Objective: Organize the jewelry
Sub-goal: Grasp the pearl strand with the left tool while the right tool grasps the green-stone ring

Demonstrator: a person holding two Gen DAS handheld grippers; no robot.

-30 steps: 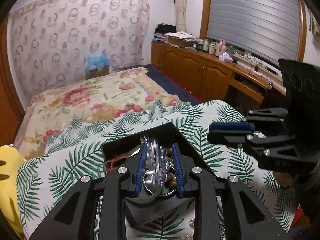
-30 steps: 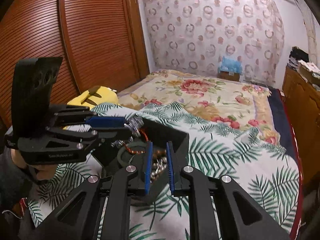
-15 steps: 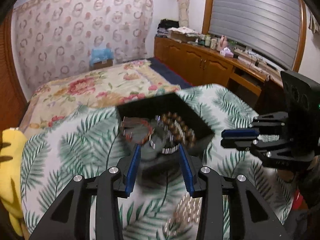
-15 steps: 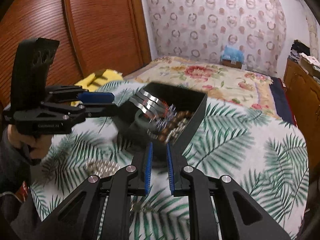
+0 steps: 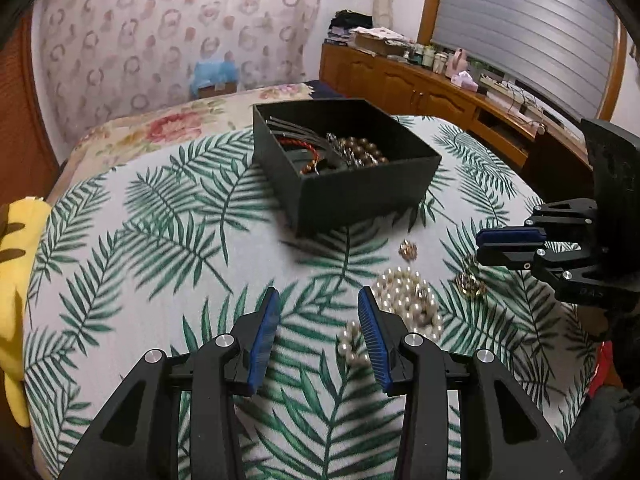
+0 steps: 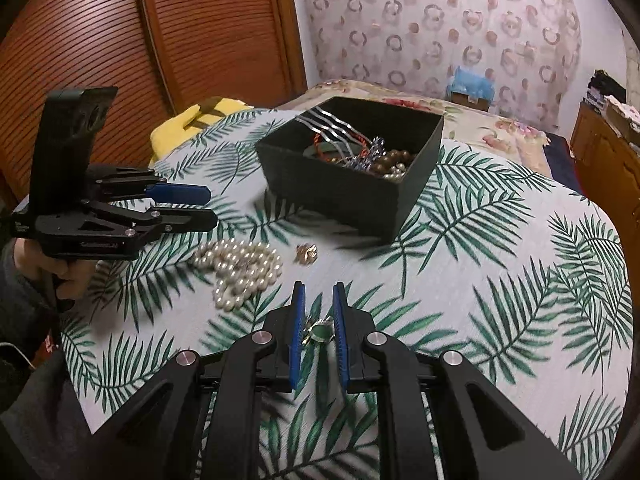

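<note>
My left wrist camera looks low across the leaf-print tablecloth [image 5: 160,240] toward the window side. My right one faces the wooden closet doors [image 6: 120,40]. Both share the black jewelry box [image 5: 360,196] and pearl necklace [image 6: 240,268].

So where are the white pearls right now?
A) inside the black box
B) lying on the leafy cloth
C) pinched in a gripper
B: the pearls lie in a heap on the leafy cloth, in front of the black box, and neither gripper touches them.
</note>
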